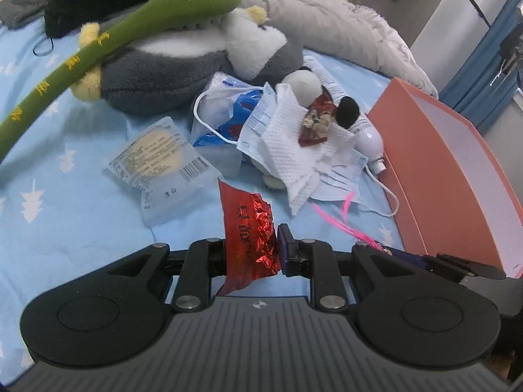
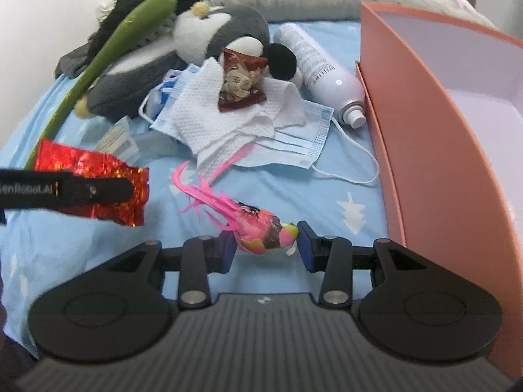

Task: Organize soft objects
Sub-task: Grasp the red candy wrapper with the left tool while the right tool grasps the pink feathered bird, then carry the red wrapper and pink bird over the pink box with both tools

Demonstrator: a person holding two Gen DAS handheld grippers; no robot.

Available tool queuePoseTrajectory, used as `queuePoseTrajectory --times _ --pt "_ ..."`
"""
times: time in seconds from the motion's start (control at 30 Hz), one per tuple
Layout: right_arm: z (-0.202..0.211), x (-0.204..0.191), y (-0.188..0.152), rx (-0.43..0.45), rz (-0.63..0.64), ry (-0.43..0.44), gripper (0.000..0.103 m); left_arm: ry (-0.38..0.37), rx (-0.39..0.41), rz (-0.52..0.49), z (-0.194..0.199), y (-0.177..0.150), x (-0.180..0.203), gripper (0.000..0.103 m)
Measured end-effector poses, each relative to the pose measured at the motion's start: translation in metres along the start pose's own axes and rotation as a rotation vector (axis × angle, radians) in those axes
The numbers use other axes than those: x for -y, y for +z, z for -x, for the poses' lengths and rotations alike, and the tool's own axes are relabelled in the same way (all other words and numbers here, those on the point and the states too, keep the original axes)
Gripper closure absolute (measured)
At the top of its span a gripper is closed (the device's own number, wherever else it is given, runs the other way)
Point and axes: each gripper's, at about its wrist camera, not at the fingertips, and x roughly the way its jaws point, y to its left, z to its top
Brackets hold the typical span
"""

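Left tool (image 1: pixel 251 254) clenched on red foil packet (image 1: pixel 248 228); right tool (image 2: pixel 266 245) grasping pink feathered bird (image 2: pixel 258 228) — its head visible only from right wrist — beside orange box (image 2: pixel 425 130).

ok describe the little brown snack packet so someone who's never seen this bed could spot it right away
Start at the orange box on the blue bedsheet, then move left past the white spray can to the heap of white tissue and face masks. The snack packet lies on top of that tissue: dark brown, crinkled, unlike the shiny red one.
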Motion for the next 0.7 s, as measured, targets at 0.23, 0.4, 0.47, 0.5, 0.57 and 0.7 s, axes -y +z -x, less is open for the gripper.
queuePoseTrajectory --times 0.23,0.4,0.47,0.5,0.57,0.7 --pt "0.038 -0.006 -0.006 0.050 0.002 -0.001 0.060 -0.020 0.060 0.029 0.036 -0.015 0.007 0.077" --pt "0.059 -0.011 -0.009 0.069 -0.024 0.020 0.060 -0.033 0.059 0.009 0.056 -0.023 0.013 0.077" --pt "0.067 -0.011 -0.010 0.074 -0.033 0.025 0.060 -0.032 0.055 0.014 0.063 -0.025 0.014 0.077" --pt "0.072 -0.010 -0.009 0.083 -0.036 0.028 0.060 -0.030 0.053 0.013 0.066 -0.025 0.016 0.077" --pt "0.082 -0.010 -0.006 0.098 -0.031 0.022 0.060 -0.027 0.051 0.000 0.073 -0.023 0.020 0.077" --pt "0.103 -0.005 0.001 0.141 -0.026 0.019 0.060 -0.029 0.051 -0.032 0.084 -0.015 0.031 0.077"
